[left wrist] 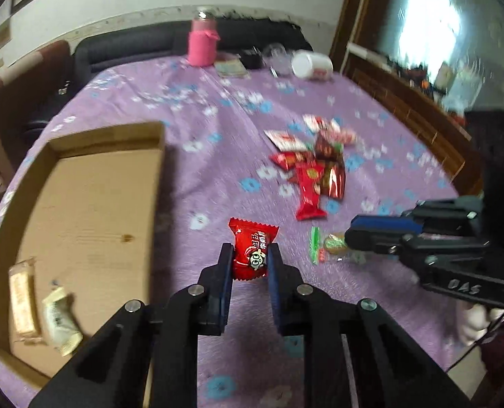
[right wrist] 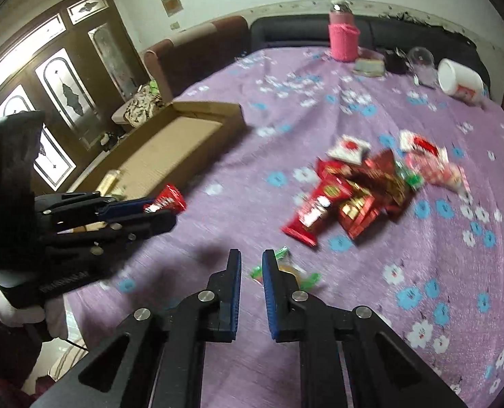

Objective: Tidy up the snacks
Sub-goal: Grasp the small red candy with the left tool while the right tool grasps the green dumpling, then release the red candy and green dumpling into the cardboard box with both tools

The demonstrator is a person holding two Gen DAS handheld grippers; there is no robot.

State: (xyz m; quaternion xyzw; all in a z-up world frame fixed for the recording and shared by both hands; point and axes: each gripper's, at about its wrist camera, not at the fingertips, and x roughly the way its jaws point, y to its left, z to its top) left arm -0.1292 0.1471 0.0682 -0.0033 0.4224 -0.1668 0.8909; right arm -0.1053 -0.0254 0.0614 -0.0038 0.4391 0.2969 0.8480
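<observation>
While the left gripper [left wrist: 250, 255] clamps a red candy packet [left wrist: 252, 250] bound for the cardboard box [left wrist: 92, 204] at nine o'clock, the right gripper [right wrist: 252, 261] hangs parted, empty, beside a green-ended cookie wrapper [right wrist: 285, 270], likely next.

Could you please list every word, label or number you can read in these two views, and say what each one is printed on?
"DAS": embossed on the black body of the right gripper.
"GO": on the red candy wrapper held in the left gripper; the characters beside it are too blurred to read.
Embossed lettering on the left gripper's body, right wrist view: unreadable.
Snack pile, white jar label, beige packets in the cardboard box: print too blurred.
</observation>
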